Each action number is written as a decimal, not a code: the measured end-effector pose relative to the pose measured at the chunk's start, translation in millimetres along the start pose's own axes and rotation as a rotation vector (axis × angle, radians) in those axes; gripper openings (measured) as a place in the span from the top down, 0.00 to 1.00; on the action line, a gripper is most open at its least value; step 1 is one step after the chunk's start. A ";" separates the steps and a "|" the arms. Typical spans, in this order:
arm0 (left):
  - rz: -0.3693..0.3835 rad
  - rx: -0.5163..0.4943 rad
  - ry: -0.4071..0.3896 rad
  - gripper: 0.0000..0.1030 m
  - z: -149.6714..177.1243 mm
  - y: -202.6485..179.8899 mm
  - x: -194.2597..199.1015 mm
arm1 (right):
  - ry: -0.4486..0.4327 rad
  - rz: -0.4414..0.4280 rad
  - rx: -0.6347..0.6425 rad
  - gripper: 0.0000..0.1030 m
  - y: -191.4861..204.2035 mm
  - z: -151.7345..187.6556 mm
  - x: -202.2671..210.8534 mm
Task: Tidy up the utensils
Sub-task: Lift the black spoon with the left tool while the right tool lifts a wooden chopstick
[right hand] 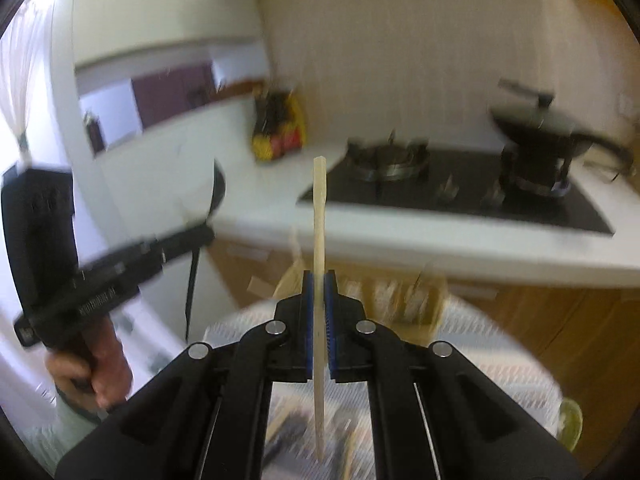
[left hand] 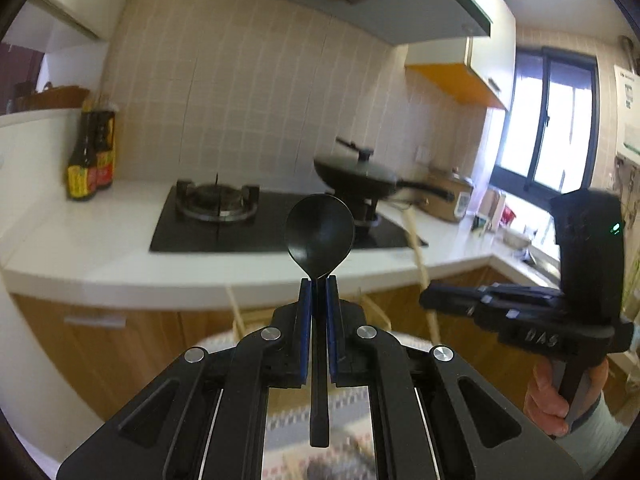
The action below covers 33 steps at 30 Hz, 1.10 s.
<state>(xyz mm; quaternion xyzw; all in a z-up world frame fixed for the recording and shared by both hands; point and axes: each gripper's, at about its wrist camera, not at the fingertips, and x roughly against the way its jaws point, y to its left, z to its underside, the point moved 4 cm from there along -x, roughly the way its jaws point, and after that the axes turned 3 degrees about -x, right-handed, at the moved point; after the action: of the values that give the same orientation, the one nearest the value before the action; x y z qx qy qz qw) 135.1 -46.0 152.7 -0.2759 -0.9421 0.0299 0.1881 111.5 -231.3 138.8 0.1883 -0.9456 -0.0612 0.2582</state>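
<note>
My left gripper is shut on the handle of a black spoon, bowl up, held in the air in front of the counter. My right gripper is shut on a pale wooden chopstick that stands upright between the blue pads. In the left wrist view the right gripper shows at the right, with the chopstick rising from it. In the right wrist view the left gripper shows at the left with the spoon. Below both lies a round table with a patterned cloth and blurred utensils.
A white counter carries a black gas hob, a lidded black pan, two sauce bottles and a rice cooker. Wooden cabinets run under the counter. A light wooden holder stands on the table's far side.
</note>
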 end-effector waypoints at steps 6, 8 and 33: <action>0.011 0.042 -0.101 0.96 -13.9 13.1 -36.1 | -0.189 0.076 0.013 0.96 -22.8 -42.7 8.1; -0.005 0.048 -0.141 0.96 -13.2 19.6 -48.0 | -0.242 0.114 0.028 0.96 -32.2 -48.7 2.5; -0.090 0.100 -0.204 0.95 45.9 53.7 -118.2 | -0.307 0.164 -0.002 0.96 -86.6 -0.9 -78.7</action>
<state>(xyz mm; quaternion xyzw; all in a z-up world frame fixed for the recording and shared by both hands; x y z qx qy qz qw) 237.2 -61.2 61.5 -0.2190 -0.9652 0.0963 0.1058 202.7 -280.5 84.5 0.0990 -0.9860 -0.0689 0.1150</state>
